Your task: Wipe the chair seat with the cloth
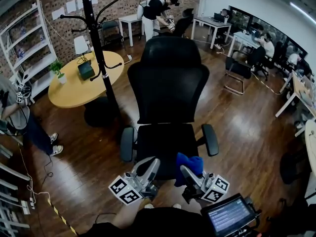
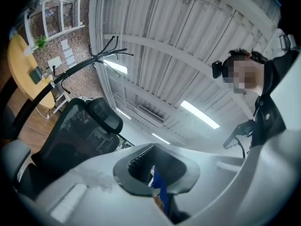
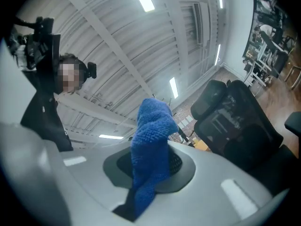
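Observation:
The black office chair stands in the middle of the head view, its mesh seat facing me between two armrests. Just over the seat's front edge my right gripper is shut on a blue cloth, which bunches up above its jaws. My left gripper hangs beside it over the front left of the seat, jaws together and holding nothing that I can see. Both gripper views tilt up toward the ceiling. The right gripper shows the cloth pinched upright. The left gripper shows the chair's backrest.
A round wooden table and a black coat stand are to the chair's left, a white shelf beyond them. A person stands at the left edge. Desks and people fill the back and right. A tablet screen sits at the bottom right.

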`<state>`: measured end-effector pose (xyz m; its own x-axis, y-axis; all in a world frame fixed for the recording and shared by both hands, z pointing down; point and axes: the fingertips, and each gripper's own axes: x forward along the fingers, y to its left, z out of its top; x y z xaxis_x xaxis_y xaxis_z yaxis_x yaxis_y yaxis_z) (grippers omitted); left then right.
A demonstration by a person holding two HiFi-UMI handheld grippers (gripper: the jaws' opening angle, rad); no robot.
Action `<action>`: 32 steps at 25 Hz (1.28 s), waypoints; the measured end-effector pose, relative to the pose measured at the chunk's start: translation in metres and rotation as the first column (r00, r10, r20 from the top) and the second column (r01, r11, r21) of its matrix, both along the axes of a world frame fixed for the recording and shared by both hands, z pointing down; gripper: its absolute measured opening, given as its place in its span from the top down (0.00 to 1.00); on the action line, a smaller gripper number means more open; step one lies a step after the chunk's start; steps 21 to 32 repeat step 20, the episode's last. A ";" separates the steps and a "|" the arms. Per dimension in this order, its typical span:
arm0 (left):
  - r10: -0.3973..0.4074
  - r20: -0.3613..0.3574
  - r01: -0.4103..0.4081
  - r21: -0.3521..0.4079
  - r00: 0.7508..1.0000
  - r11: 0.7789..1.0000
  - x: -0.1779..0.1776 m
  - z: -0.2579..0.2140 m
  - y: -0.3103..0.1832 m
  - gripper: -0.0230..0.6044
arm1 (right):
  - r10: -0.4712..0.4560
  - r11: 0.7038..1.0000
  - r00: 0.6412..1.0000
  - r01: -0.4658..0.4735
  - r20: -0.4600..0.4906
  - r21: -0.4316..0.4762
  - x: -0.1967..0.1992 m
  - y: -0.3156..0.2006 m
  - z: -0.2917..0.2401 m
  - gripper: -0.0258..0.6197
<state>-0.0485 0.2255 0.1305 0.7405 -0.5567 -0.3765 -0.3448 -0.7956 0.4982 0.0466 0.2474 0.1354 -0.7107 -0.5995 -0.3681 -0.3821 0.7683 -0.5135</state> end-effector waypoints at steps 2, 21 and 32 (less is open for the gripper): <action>0.011 0.011 -0.011 0.004 1.000 1.000 0.009 -0.002 0.002 0.98 | 0.014 1.000 1.000 -0.015 0.015 0.010 0.011 0.001 -0.003 0.88; 0.018 0.027 -0.018 -0.009 0.999 1.000 0.026 0.005 0.003 0.98 | 0.001 0.999 0.999 -0.003 0.034 0.046 0.030 0.001 -0.014 0.88; 0.018 0.027 -0.018 -0.009 0.999 1.000 0.026 0.005 0.003 0.98 | 0.001 0.999 0.999 -0.003 0.034 0.046 0.030 0.001 -0.014 0.88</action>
